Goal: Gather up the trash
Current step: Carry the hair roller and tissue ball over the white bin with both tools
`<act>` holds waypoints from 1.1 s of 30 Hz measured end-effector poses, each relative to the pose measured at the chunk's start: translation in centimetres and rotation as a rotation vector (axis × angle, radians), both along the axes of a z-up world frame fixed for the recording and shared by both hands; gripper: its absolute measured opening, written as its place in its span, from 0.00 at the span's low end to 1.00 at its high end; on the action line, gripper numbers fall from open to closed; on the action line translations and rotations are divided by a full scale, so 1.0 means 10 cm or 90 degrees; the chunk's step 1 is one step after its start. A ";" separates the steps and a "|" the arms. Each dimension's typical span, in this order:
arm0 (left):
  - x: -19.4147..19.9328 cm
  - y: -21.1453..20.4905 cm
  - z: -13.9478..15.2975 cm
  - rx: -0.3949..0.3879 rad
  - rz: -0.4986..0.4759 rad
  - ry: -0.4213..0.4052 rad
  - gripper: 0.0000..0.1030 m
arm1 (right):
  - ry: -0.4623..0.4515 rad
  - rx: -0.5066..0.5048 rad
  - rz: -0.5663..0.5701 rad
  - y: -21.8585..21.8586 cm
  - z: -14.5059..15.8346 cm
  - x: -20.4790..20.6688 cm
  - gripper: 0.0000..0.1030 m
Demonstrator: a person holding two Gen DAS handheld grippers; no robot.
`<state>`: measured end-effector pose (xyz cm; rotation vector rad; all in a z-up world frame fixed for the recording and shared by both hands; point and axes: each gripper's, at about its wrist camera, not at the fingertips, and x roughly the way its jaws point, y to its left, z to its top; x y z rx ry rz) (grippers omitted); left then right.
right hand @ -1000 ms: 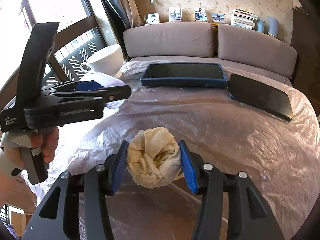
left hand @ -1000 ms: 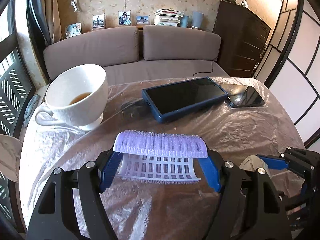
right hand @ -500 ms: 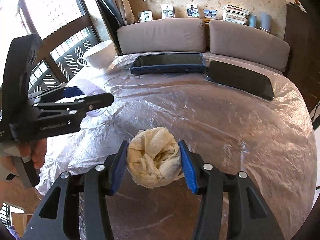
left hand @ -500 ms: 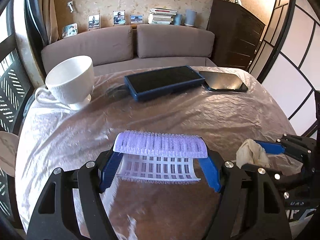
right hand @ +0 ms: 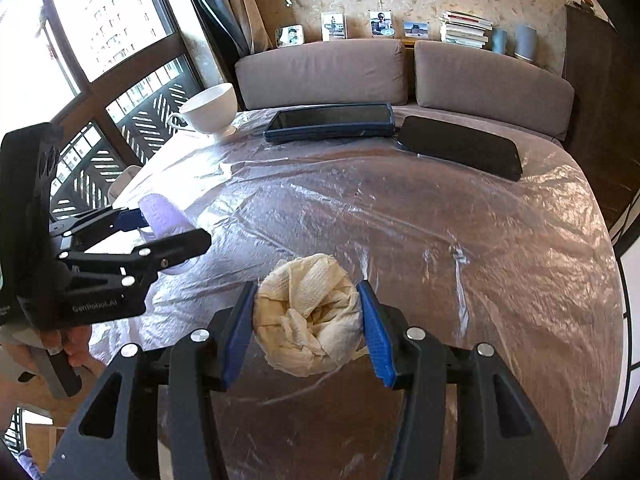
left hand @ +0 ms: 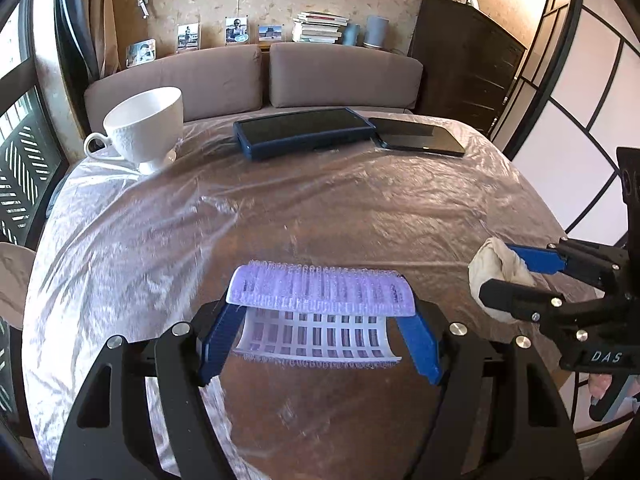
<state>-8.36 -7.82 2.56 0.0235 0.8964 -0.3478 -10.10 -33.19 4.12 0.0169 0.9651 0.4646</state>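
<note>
Standing at the far left edge of the plastic-covered round table (left hand: 320,208), a white teacup (left hand: 146,126) sits upright, well apart from both tools. To its right along the same far edge lies a tablet in a blue case (left hand: 304,132), and just beside that, at its right end, a dark phone (left hand: 420,140) lies flat; whether the two touch cannot be told. Behind the table a grey sofa (left hand: 256,76) runs under a ledge of photo frames and stacked books (left hand: 318,28). Nearer the camera, over the table's near side, the left gripper (left hand: 320,316) is clamped on a lilac bristled hair roller (left hand: 320,288), squeezed flat between the blue pads and held above the sheet. Right of it, also above the table's near part, the right gripper (right hand: 308,320) is closed around a crumpled cream paper towel (right hand: 308,316), the wad filling the gap between its pads. Nothing lies on the table between the grippers and the tablet.
</note>
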 end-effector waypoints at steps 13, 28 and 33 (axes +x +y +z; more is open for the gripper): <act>-0.44 -0.01 0.02 0.000 -0.009 0.002 0.71 | 0.004 0.014 0.019 -0.09 0.10 -0.33 0.48; -0.87 -0.07 0.09 0.010 -0.044 -0.002 0.71 | 0.006 0.010 0.046 -0.23 0.18 -0.75 0.48; -0.98 -0.10 0.09 0.012 -0.056 0.001 0.71 | 0.008 0.005 0.066 -0.25 0.19 -0.90 0.48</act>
